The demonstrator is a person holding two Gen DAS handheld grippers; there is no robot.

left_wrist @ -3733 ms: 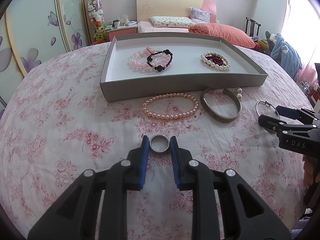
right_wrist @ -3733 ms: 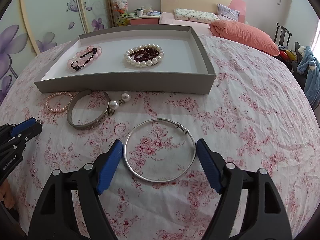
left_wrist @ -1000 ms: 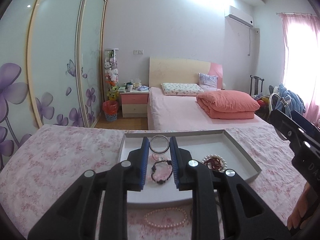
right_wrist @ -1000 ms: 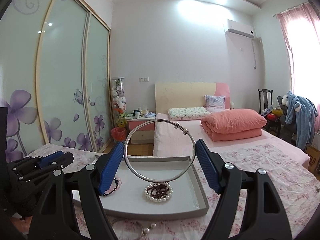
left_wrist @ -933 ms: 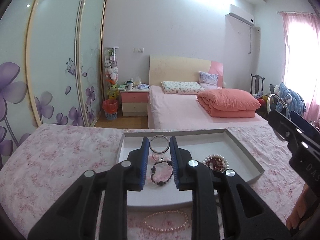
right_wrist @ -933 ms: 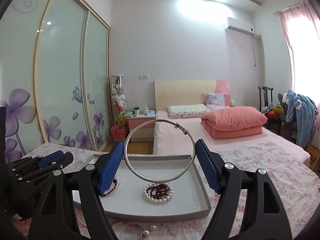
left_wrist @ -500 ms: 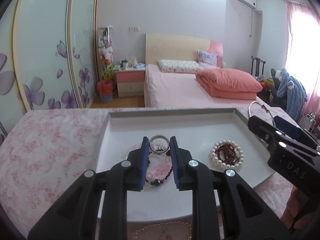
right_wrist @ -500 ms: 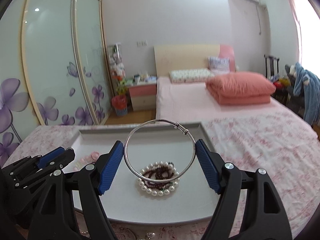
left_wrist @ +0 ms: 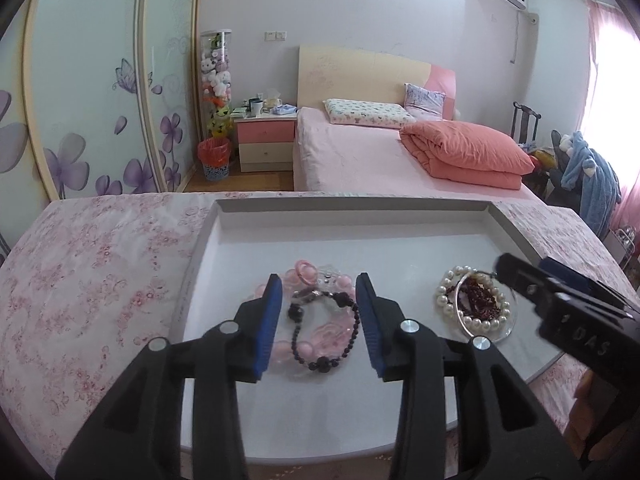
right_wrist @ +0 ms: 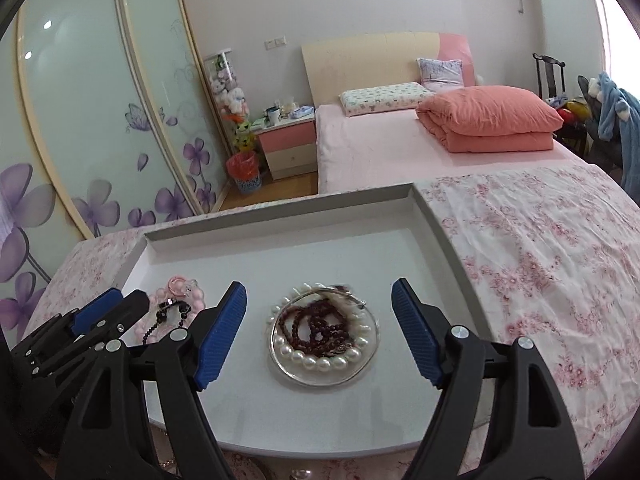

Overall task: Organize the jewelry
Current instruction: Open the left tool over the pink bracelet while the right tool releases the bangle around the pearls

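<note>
The grey tray (left_wrist: 352, 206) (right_wrist: 280, 208) lies on the floral cloth. My left gripper (left_wrist: 318, 320) is open above the pink bead bracelet (left_wrist: 326, 334) and black bead bracelet (left_wrist: 320, 364); the small silver ring (left_wrist: 306, 294) lies on them. My right gripper (right_wrist: 318, 328) is open above the pearl bracelet (right_wrist: 320, 362) and dark red beads (right_wrist: 316, 330); the thin silver bangle (right_wrist: 324, 380) lies around them. The bangle also shows in the left wrist view (left_wrist: 466, 326), as does the right gripper (left_wrist: 560, 304).
The floral cloth (right_wrist: 540, 248) (left_wrist: 88, 272) spreads on both sides of the tray. More jewelry peeks out below the tray's near edge (right_wrist: 240, 470). A bed (left_wrist: 380, 152), nightstand and wardrobe stand behind.
Both grippers came down over the tray and opened. The ring dropped onto the pink and black bracelets; the bangle dropped around the pearl bracelet.
</note>
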